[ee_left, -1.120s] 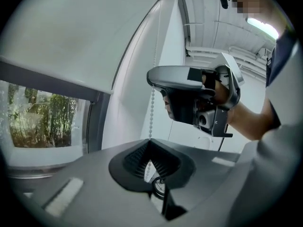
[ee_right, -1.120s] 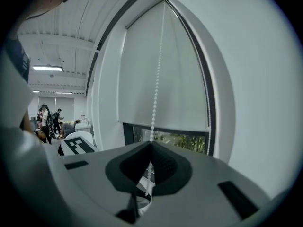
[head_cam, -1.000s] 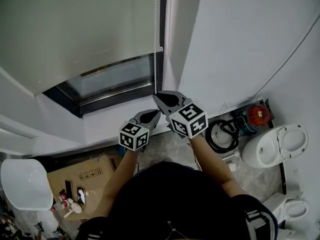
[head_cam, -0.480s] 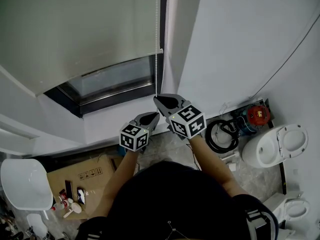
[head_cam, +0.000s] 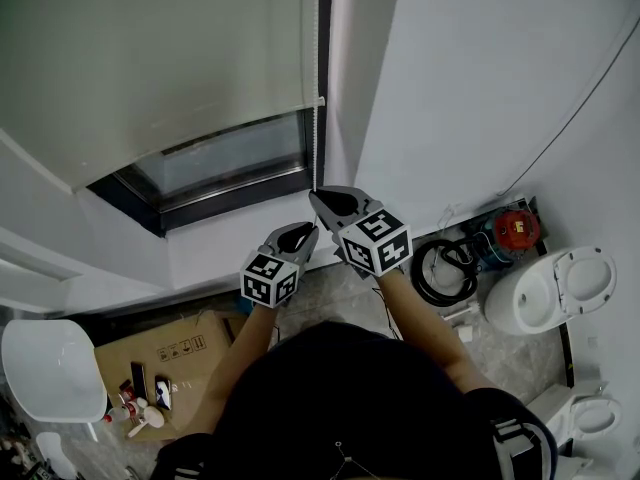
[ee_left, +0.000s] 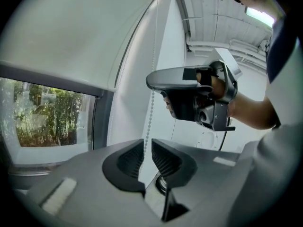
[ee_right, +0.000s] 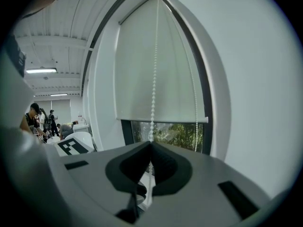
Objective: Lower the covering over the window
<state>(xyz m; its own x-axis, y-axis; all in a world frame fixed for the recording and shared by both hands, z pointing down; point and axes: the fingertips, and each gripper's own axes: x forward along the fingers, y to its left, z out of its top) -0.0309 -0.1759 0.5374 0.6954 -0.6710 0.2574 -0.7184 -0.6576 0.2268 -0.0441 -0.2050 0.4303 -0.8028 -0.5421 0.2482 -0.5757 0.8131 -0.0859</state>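
Roller blind (ee_right: 142,65) partly lowered, its bottom bar above and ahead of both grippers. Window glass (head_cam: 225,158) lies exposed beneath the bar. Right gripper (ee_right: 151,144) is clenched on the bead chain (ee_right: 153,79), which rises straight from its jaw tips. Left gripper (ee_left: 147,144) sits just below the right (chain threaded between its jaws). Its jaws have just eased apart, with the pads clear of the beads.

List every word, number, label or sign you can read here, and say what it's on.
No text here can be read.
Cardboard box: printed handling symbols, too small to read.
Marker cubes: black-and-white square patterns, no letters or numbers.
Small bottles on the box: labels too small to read.
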